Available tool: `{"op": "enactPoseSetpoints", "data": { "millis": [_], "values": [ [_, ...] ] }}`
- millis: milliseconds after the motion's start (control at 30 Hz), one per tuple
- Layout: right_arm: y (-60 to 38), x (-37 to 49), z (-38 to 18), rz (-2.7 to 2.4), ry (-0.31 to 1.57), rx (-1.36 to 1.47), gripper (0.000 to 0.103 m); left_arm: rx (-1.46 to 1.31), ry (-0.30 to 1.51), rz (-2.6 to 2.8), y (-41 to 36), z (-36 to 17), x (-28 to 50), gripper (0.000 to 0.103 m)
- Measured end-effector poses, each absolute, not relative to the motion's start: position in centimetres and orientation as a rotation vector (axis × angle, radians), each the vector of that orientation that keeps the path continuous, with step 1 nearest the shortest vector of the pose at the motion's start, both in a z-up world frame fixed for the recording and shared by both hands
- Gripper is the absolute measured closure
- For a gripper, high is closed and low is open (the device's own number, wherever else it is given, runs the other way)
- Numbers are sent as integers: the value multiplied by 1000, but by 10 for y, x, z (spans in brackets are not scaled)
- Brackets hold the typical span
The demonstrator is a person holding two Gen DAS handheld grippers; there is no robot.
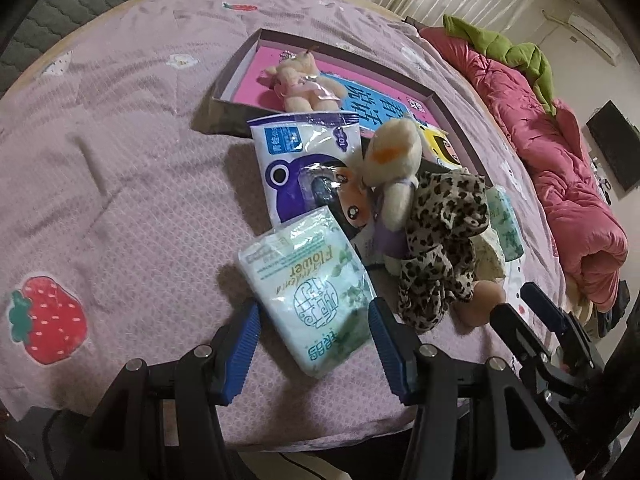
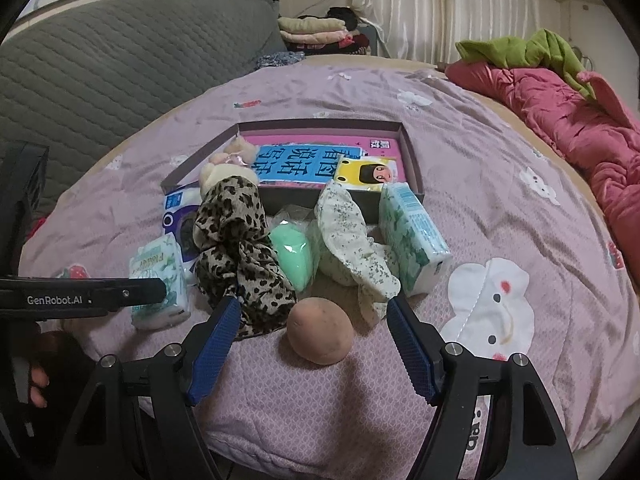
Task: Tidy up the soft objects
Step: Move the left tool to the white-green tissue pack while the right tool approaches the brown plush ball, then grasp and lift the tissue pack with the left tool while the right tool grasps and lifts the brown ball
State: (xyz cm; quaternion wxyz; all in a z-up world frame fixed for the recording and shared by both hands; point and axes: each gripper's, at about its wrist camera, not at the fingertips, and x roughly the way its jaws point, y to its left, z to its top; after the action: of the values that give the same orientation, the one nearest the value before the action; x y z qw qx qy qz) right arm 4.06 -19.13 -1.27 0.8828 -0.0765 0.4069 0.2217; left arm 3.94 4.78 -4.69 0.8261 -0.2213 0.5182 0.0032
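L gripper (image 1: pixel 314 316) jaws apart astride tissue pack (image 1: pixel 308 288) — centre pads, squeeze gently (film slips). R gripper (image 2: pixel 312 308) apart over foam ball (image 2: pixel 320 330) — unheld.

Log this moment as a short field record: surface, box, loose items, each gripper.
surface: pink bedspread
box: shallow open box, small teddy bear inside
loose items: tissue pack, leopard-print cloth, tan ball, second tissue pack
left gripper: open, jaws either side of the tissue pack, pads not pressing
right gripper: open, tan ball between the jaws, untouched
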Motion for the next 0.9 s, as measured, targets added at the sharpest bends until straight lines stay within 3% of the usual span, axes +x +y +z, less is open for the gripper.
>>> {"op": "enactPoseSetpoints", "data": {
  "millis": [600,700,900],
  "values": [
    [-195,56,-35,424,931,-147,26,-486,1139,35,42,-65,53,46],
    [-195,57,-36,427,931,-143,26,-503,1139,22,44,-65,52,53],
    [-188,57,-42,445,941,-173,44,-548,1134,-6,49,-65,47,63]
  ]
}}
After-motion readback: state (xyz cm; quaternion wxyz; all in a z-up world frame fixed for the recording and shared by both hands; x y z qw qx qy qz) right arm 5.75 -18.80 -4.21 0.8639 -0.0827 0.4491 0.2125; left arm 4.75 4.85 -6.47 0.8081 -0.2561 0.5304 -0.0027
